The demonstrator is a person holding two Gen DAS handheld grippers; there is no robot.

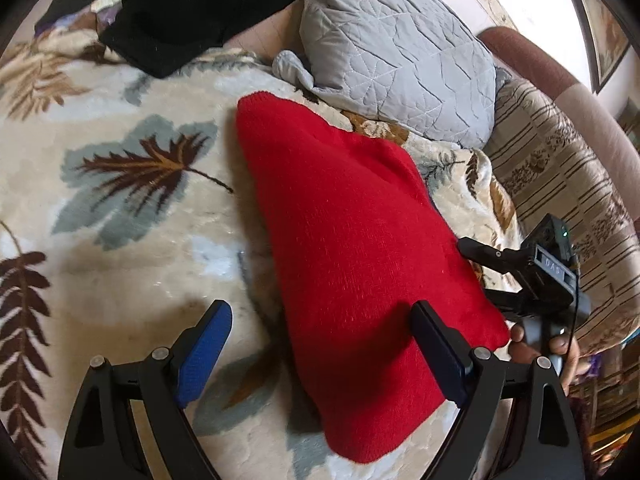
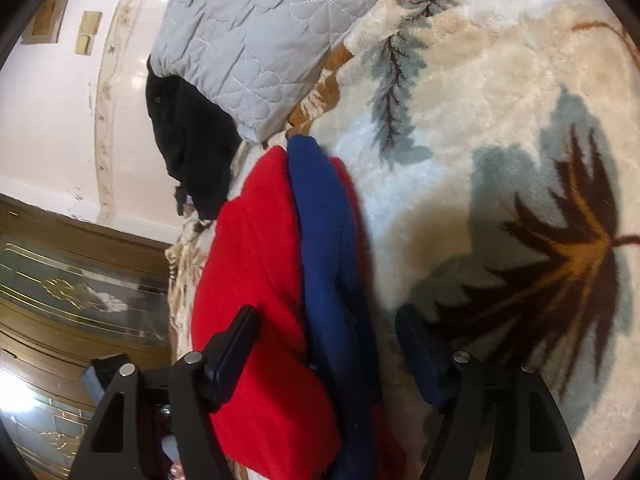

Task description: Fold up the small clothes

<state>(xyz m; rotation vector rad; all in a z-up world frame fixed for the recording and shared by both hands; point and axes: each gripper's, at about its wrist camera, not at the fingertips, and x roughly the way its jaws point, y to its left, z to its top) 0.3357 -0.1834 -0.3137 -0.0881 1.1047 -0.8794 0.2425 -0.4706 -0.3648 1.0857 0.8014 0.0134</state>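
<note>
Mid-fold, judged: red knit [image 1: 352, 240] lies as a flattened wedge on blanket [image 1: 120, 240], blue cloth [image 2: 332, 264] layered on it in right view. Left gripper [image 1: 320, 344] wide open, empty, hovering; knit ahead and under the right finger, contact not clear. Right gripper [image 2: 324, 356] wide open, straddling red and blue layers; no grip evident. Next likely: close on the near edge, carry it over toward pillow [image 1: 396, 52]. Black garment [image 1: 176, 12] far ahead-left, untouched.

Both left tongs [image 1: 320, 344] and right tongs [image 2: 326, 350] gape wide.
</note>
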